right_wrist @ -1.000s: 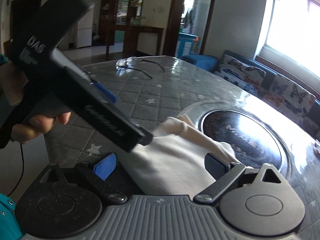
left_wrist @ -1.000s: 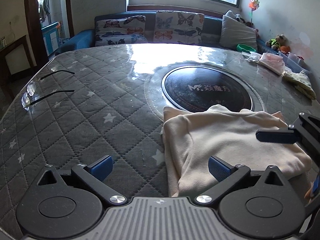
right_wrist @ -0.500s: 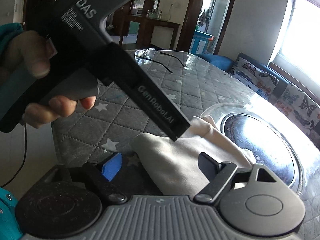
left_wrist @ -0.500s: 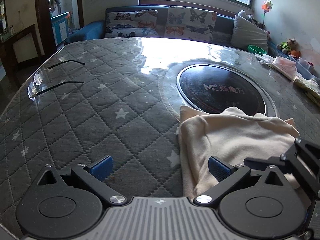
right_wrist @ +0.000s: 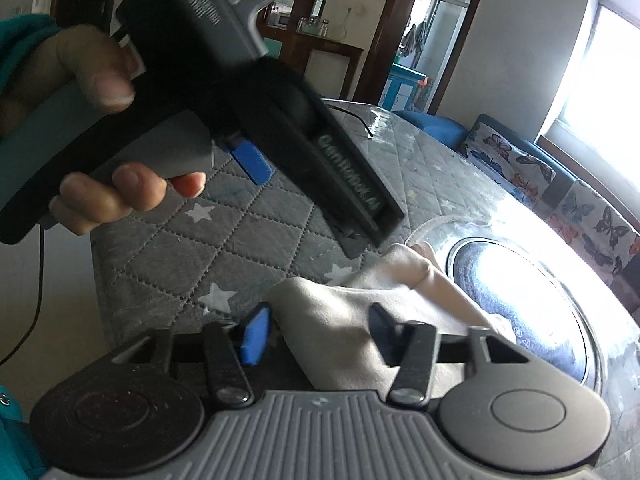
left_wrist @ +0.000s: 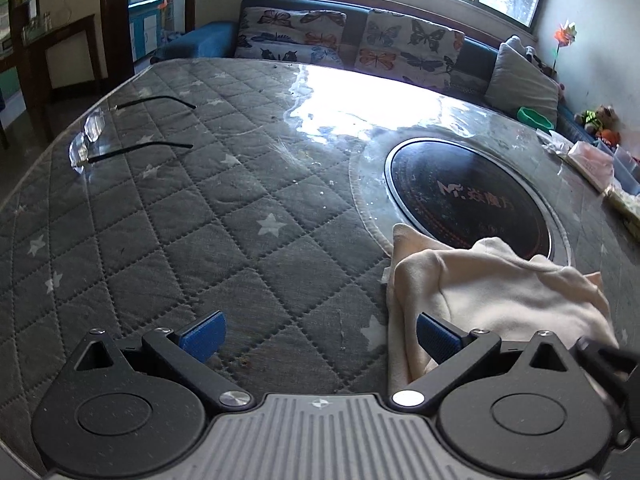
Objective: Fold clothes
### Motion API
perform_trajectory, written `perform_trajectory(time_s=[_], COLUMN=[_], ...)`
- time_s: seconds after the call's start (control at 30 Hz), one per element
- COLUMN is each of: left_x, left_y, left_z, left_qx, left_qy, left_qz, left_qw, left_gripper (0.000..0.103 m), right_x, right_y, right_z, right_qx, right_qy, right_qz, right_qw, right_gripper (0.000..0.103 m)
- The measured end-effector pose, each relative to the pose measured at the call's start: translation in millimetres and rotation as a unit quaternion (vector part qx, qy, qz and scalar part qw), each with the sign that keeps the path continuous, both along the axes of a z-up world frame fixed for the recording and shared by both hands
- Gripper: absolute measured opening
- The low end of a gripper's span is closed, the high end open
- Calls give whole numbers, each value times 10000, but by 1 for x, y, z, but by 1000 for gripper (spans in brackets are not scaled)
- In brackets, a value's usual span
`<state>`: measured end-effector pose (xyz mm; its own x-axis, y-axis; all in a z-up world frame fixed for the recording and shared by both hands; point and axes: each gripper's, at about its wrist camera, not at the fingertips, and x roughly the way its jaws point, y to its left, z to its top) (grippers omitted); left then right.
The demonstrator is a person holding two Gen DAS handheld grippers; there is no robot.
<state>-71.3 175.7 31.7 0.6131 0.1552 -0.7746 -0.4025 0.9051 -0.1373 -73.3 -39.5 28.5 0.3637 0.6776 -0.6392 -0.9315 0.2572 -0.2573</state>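
1. My right gripper (right_wrist: 316, 334) has just been closing its jaws, and a fold of the cream garment (right_wrist: 360, 320) lies between them. The blue pad on one side sits just beside the cloth's edge and the dark pad on the other lies against the fold, but I cannot tell that both press, so I count these jaws as not yet clamped.
2. My left gripper (left_wrist: 318, 334) stands wide apart. One blue pad hangs over bare quilt; the other sits at the near left edge of the garment (left_wrist: 500, 292), with nothing pinched.
3. The garment lies bunched at the near right of the table in my left view, its far corner reaching onto the rim of the dark round cooktop (left_wrist: 468, 200).
4. The left hand (right_wrist: 92, 128) wraps its gripper's grey handle, which hangs over the quilt in front of my right camera and crowds that side.
5. The grey star-quilted table cover (left_wrist: 180, 220) runs wide and bare to the left of the garment.
6. A pair of glasses (left_wrist: 120, 132) lies near the far left edge, well apart from the cloth.
7. Small items (left_wrist: 592, 160) sit along the far right edge, and a sofa with butterfly cushions (left_wrist: 348, 36) stands beyond the far edge.
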Motion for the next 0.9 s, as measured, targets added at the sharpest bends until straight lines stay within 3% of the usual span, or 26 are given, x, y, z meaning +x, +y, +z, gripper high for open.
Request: perform_trajectory(time_s=[0.1,0.2,0.4,0.57,0.77,0.9], left_x=[1,3,11,19,27,31], left_y=[0,0,2,1,7,9], left_z=[0,1,1,-2,-13,-18], left_qx=[-148,-336,-988,-1552,-2484,-2769], left_qy=[-28,-56,-152,-156,-122,-95], left_qz=[-1,21,38,-85,-168,-143], left_qw=[9999,9994,9950,9877,9684,9607], left_gripper=[103,103,103,102,90,87], right_x=[-2,2,33,58,73,71], right_y=[-1,-4,-24,-45,-56,-54], right_z=[0,5,21,31,37,38], right_qx=[53,224,807,1284,1578,1651], right_qy=[30,273,1339,1925,2113,2107], right_qz=[-6,-88,-489,-744,-852,-834], right_qw=[10000,9993,9865,9700,9608,9599], right_gripper=[28,22,18,17,16,15])
